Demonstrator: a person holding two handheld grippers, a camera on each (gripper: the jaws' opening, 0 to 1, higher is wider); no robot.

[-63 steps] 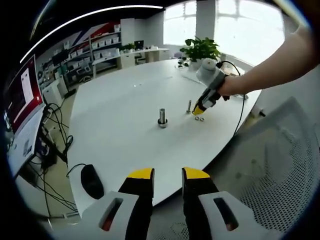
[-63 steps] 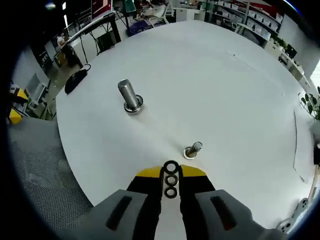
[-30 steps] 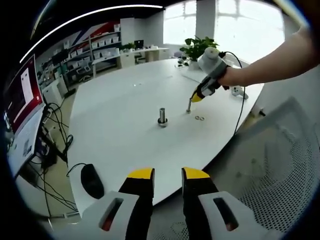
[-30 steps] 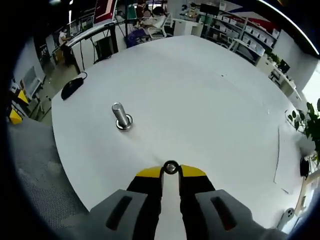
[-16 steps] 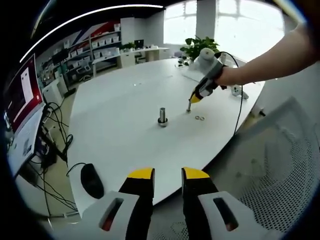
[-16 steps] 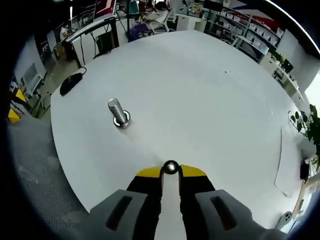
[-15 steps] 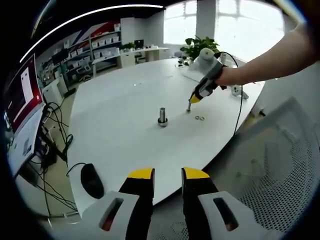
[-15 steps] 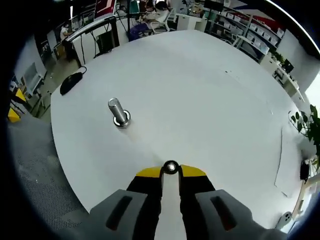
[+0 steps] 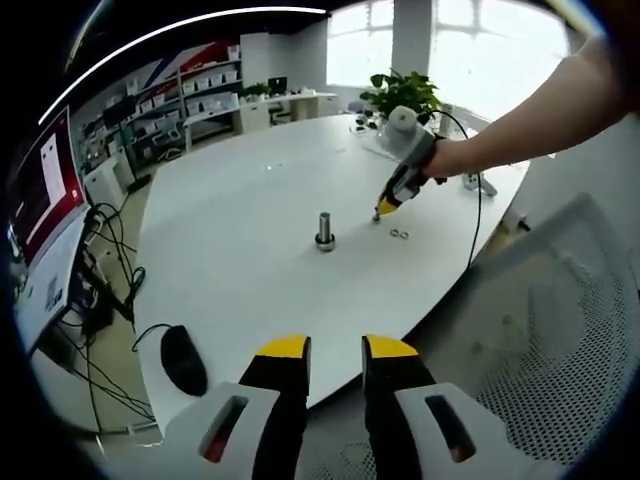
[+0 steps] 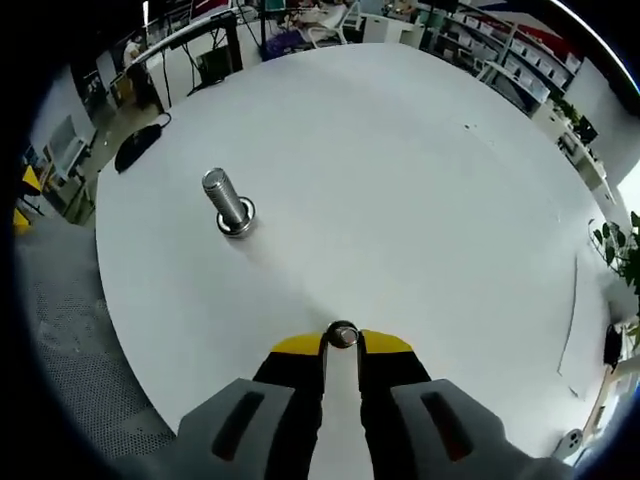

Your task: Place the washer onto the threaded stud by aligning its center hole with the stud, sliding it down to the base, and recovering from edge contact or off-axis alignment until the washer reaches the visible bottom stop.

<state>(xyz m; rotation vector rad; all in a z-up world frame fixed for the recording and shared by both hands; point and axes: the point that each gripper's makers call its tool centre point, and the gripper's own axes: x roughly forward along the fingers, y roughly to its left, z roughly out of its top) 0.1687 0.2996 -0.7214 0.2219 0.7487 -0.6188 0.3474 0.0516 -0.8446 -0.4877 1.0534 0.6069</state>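
Note:
My right gripper point(image 10: 342, 348) is shut on a small steel washer point(image 10: 342, 327), pinched flat between its yellow tips low over the white table point(image 10: 400, 180). The washer's hole looks filled with grey metal; the small stud beneath is hidden. In the left gripper view, the right gripper point(image 9: 384, 209) points down at the small stud point(image 9: 376, 217), held by a person's hand point(image 9: 437, 158). Two loose washers point(image 9: 400, 235) lie beside it. A larger threaded bolt point(image 10: 228, 205) point(image 9: 325, 231) stands upright to the left. My left gripper point(image 9: 335, 350) hangs open off the table's edge.
A black mouse point(image 9: 183, 360) point(image 10: 133, 150) lies near the table's rim. A mesh chair point(image 9: 560, 330) is on the right, a monitor point(image 9: 45, 185) and cables on the left. A potted plant point(image 9: 400, 95) stands at the table's far side.
The right gripper lifted one washer from the three on the table, carried it over the small stud and has sunk a little lower. The left gripper has stayed still.

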